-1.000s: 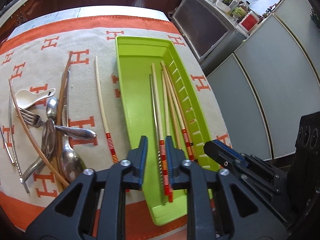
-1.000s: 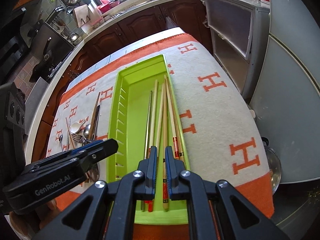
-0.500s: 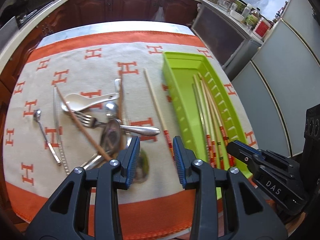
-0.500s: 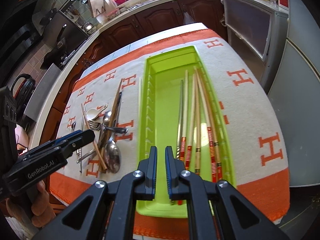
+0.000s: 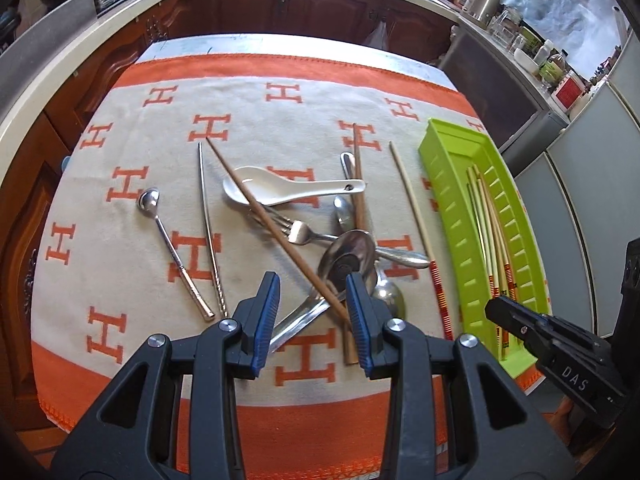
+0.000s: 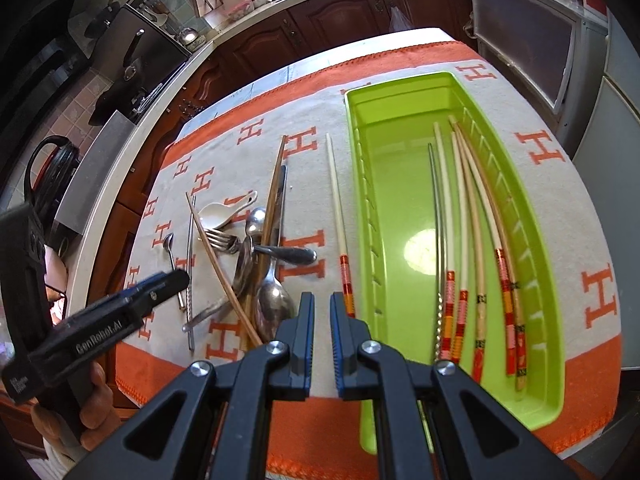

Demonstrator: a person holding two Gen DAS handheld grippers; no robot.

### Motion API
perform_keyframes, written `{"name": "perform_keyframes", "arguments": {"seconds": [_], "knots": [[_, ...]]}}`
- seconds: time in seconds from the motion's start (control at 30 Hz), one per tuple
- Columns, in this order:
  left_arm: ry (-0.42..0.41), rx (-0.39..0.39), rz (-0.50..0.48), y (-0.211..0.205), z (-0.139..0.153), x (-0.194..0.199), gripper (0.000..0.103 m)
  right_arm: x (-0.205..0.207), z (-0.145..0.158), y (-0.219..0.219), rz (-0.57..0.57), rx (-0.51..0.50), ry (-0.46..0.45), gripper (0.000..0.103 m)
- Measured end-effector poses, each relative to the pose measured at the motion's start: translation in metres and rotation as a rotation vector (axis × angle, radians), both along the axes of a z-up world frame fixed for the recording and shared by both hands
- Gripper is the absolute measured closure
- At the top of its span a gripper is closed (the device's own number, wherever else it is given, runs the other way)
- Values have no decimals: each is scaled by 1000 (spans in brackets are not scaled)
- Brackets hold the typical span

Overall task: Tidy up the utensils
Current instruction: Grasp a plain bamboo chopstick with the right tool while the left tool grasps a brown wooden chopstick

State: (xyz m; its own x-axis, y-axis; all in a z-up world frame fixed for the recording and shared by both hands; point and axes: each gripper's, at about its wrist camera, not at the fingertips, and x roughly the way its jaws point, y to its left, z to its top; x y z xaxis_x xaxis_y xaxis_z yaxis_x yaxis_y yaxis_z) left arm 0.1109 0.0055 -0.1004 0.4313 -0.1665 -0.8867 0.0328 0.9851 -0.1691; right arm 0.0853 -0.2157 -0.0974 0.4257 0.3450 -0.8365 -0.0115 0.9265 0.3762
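Note:
A green tray on the right holds several chopsticks. Left of it, a pile of utensils lies on the cloth: a white ceramic spoon, a fork, metal spoons, brown chopsticks, a pale chopstick with a red-striped end. My left gripper is open and empty above the near end of the pile. My right gripper is nearly closed and empty, near the pale chopstick's striped end.
A small metal spoon and a metal chopstick lie to the left on the orange and beige cloth. Kitchen counters and cabinets surround the table. The table's front edge is close below both grippers.
My left gripper has moved left from over the tray to over the utensil pile and has opened wider. My right gripper has shifted left, from over the tray toward its left rim.

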Motion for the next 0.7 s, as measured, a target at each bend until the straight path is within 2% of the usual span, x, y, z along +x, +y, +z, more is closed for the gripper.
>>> {"name": "perform_keyframes", "arguments": {"seconds": [0.17, 0.4, 0.53, 0.7], "knots": [[61, -30, 1, 10, -15, 14, 72, 37, 3, 8, 11, 8, 38, 95], [124, -72, 29, 23, -27, 36, 72, 81, -6, 31, 46, -61, 109, 95], [132, -71, 4, 20, -27, 50, 72, 104, -20, 33, 23, -74, 194, 94], [166, -79, 28, 20, -33, 62, 72, 125, -32, 41, -1, -184, 267, 89]]}}
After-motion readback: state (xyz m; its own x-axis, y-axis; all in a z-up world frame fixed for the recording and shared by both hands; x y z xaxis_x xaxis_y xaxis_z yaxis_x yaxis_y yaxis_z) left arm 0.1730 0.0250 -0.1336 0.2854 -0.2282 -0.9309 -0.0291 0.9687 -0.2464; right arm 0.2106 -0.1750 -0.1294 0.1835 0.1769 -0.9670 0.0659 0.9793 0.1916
